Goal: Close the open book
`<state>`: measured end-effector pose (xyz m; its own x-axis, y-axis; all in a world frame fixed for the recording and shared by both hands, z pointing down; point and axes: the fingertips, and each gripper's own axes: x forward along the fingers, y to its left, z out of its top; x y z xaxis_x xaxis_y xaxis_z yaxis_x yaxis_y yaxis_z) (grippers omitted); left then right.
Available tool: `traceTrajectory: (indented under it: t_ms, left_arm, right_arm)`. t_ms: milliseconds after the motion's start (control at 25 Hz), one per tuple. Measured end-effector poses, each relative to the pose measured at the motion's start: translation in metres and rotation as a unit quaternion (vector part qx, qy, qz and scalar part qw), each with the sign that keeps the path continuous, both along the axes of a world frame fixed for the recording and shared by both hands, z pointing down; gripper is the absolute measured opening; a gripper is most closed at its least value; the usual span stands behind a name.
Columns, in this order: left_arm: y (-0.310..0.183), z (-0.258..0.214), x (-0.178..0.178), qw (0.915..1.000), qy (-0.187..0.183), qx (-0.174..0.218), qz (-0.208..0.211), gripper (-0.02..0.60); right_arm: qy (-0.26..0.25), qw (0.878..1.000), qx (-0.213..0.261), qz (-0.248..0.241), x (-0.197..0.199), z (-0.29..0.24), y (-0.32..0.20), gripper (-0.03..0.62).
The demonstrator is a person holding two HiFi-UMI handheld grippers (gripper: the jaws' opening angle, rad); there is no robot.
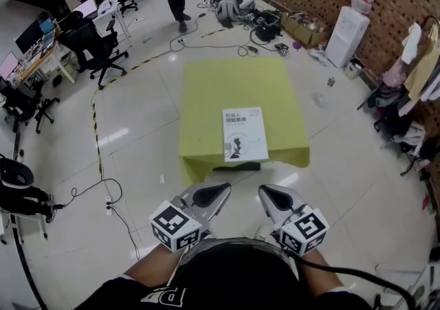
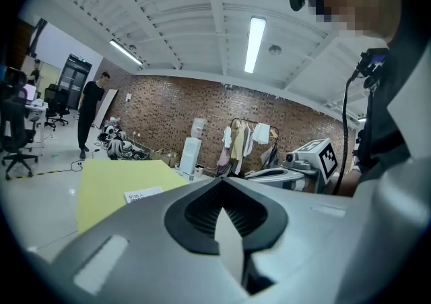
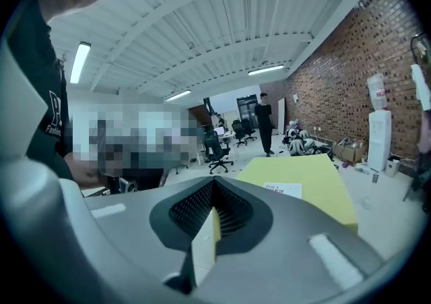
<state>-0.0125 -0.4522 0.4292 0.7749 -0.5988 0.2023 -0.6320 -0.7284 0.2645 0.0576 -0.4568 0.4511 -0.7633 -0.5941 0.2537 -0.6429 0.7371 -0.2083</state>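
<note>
Lying flat on the green counter (image 1: pixel 206 89), close to its near edge and cover side up: the book (image 1: pixel 245 135), white, with dark print at the top and a small figure lower down. Looks already shut from the head view, with a single cover showing and no spread of pages; cannot tell which long edge carries the spine. Long axis pointing away from the person, turned only slightly off the counter's own lines.

Straight ahead of both tongs and well apart from them, with the counter's front drop and a strip of floor between. Centred between the two, so neither side plainly nearer.

Left tongs (image 1: pixel 213 195) held low against the body, jaws pressed together with nothing between them, tip aimed toward the book. Right tongs (image 1: pixel 275 197) likewise drawn together and empty, just beside the left, tip angled inward.

Judged from this: nothing engaged yet. Any contact calls for a forward reach over the near edge. If truly shut, little left to do.
</note>
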Motion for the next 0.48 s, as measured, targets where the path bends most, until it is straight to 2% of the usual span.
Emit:
traceTrajectory:
  t_ms: [200,480]
  left_arm:
    - [-0.0024,0.0007,-0.0057,1.0,0.004,-0.002,-0.003,0.008]
    - [-0.0035,0.0033,-0.0092,0.9999,0.014,-0.01,-0.004,0.008]
  right_arm:
    - [-0.012,1.0,-0.015,-0.006,-0.0047,0.0017,-0.0014,0.006]
    - [-0.003,1.0,-0.021,-0.01,-0.006,0.0069,-0.0023,0.006]
